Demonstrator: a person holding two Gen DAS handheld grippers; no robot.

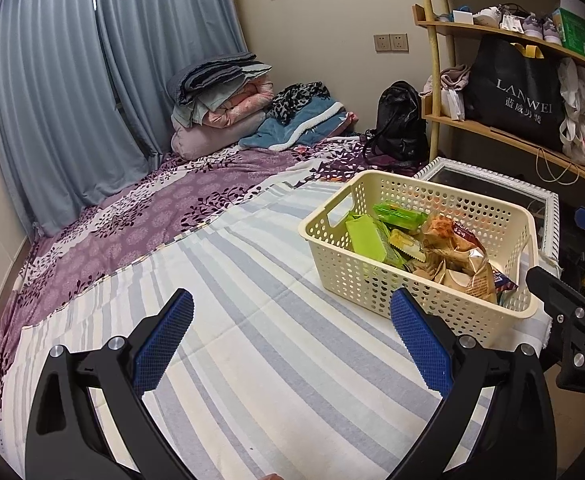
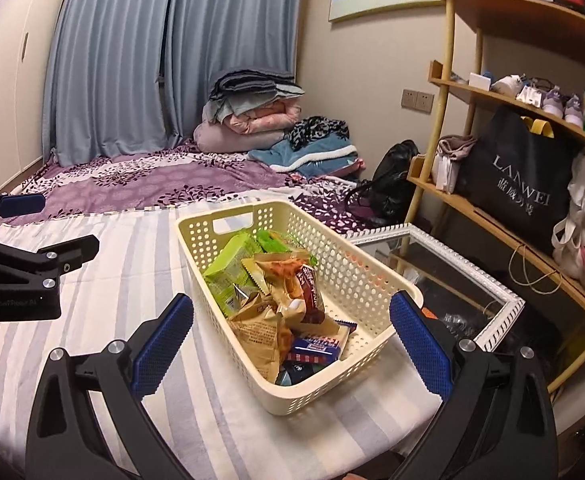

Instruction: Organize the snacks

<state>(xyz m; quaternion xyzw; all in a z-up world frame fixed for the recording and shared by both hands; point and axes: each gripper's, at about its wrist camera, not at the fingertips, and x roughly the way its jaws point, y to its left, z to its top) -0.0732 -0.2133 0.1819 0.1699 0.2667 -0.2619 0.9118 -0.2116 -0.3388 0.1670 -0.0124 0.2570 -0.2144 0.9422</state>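
Observation:
A cream perforated basket [image 1: 372, 280] [image 2: 356, 276] stands on the striped cloth [image 1: 252, 320] [image 2: 132, 280] near the bed's right edge. Inside lie green snack packs [image 1: 366, 238] [image 2: 230, 266], tan and orange bags [image 1: 456, 256] [image 2: 268, 332] and a blue-and-red wrapper [image 2: 316, 346]. My left gripper [image 1: 292, 338] hovers open over bare cloth, left of the basket, holding nothing. My right gripper [image 2: 292, 342] is open too, its blue pads [image 2: 420, 346] spread either side of the basket's near end without touching it. Each gripper shows at the edge of the other's view.
A white-framed mirror [image 1: 492, 188] [image 2: 452, 272] lies just right of the basket. A wooden shelf [image 1: 512, 136] [image 2: 492, 216] with a black bag [image 2: 520, 184] rises beyond. Folded bedding [image 1: 220, 96] and a black backpack [image 1: 400, 120] sit at the far end of the purple bedspread [image 1: 132, 220].

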